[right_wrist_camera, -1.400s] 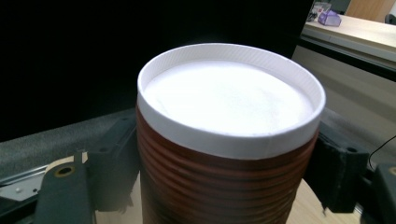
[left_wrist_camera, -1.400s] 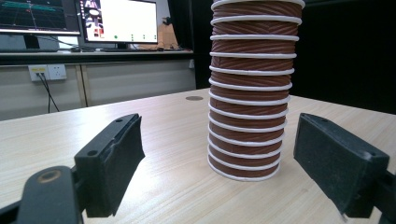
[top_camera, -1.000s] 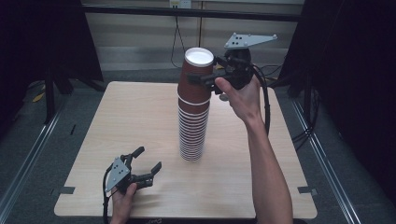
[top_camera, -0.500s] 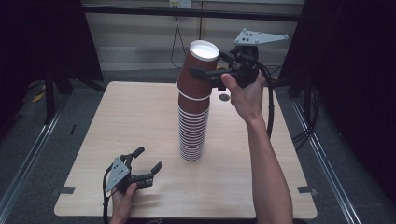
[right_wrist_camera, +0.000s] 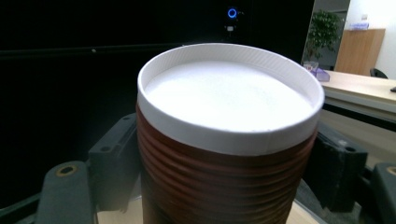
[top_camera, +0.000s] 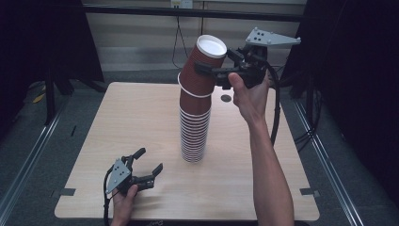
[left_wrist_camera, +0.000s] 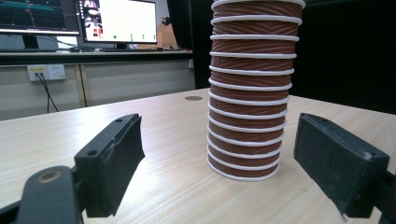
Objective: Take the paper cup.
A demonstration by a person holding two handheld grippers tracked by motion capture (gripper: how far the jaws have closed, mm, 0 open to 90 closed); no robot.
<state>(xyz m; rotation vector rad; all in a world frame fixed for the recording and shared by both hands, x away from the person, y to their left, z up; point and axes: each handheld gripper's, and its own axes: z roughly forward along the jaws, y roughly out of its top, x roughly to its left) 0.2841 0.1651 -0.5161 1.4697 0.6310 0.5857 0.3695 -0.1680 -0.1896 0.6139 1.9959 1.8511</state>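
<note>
Gingerly, the right gripper (top_camera: 211,74) clamps the top ribbed paper cup (top_camera: 203,66) by its light, crushable sidewall, tilting it off the stack (top_camera: 194,127); the left gripper (top_camera: 148,162) rests open, empty.

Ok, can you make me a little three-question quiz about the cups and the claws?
1. True or false: the right claw is closed around the top cup, which is tilted.
2. Where is the left claw? A) on top of the stack B) low over the table, near its front edge C) inside a cup
3. Fill in: the rims on the cup stack are ____ in colour.

Key: 1 true. 2 B; its jaws are apart and hold nothing. 3 white.
</note>
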